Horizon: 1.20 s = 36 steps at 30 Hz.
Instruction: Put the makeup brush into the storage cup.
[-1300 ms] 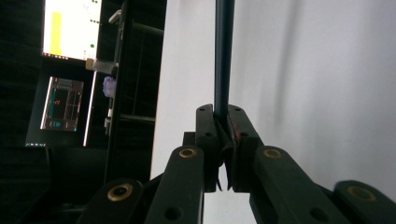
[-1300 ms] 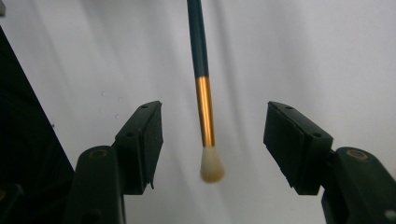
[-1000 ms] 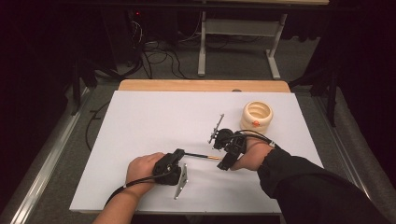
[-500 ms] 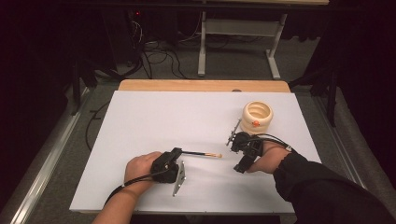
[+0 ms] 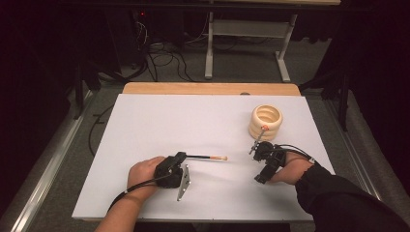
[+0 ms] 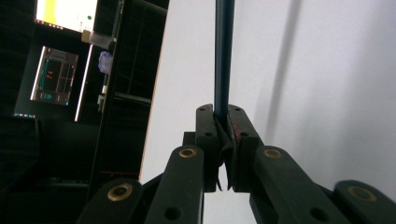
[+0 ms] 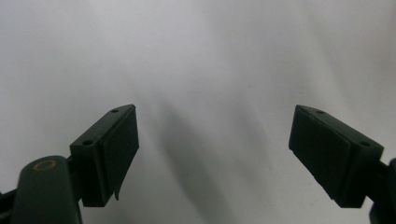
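White table [image 5: 145, 125] — cream ring stack [image 5: 266, 122] stands far right; perhaps wooden edge behind.

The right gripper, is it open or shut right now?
Open. In the right gripper view, the right gripper has its jaws spread wide apart, with only white table between them.

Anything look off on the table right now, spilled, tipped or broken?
Nothing stands out. The cream ringed holder stands upright on the white table, the left gripper is shut on a thin dark brush, and the right gripper is open and empty.
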Each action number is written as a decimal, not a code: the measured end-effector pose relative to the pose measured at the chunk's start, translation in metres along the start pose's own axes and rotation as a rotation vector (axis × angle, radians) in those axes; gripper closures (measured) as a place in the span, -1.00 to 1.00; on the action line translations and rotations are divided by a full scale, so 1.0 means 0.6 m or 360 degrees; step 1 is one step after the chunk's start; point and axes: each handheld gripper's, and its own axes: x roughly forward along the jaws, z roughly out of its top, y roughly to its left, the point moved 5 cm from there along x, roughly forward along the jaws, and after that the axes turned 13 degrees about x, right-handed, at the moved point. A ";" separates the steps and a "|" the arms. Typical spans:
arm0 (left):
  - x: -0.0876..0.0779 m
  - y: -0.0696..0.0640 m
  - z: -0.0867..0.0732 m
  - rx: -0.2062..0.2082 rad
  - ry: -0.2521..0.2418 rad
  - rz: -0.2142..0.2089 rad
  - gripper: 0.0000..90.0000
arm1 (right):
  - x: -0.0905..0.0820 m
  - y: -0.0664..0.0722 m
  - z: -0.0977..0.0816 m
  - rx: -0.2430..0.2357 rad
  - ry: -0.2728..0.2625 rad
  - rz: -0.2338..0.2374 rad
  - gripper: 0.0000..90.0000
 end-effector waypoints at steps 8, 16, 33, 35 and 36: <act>0.003 -0.002 -0.008 -0.0071 0.0006 -0.0024 0.90 | 0.019 -0.012 -0.018 0.0085 -0.0095 0.0020 -0.64; 0.007 -0.003 -0.021 -0.0205 0.0000 -0.0052 0.90 | 0.019 -0.019 -0.021 0.0206 -0.0258 0.0048 -0.65; 0.011 -0.001 -0.046 -0.0529 -0.0031 -0.0119 0.90 | 0.020 -0.031 -0.024 0.0492 -0.0754 0.0043 -0.65; 0.010 0.002 -0.049 -0.0574 -0.0041 -0.0124 0.90 | 0.024 -0.030 -0.025 0.0535 -0.0838 0.0053 -0.65; 0.010 0.002 -0.049 -0.0574 -0.0041 -0.0124 0.90 | 0.024 -0.030 -0.025 0.0535 -0.0838 0.0053 -0.65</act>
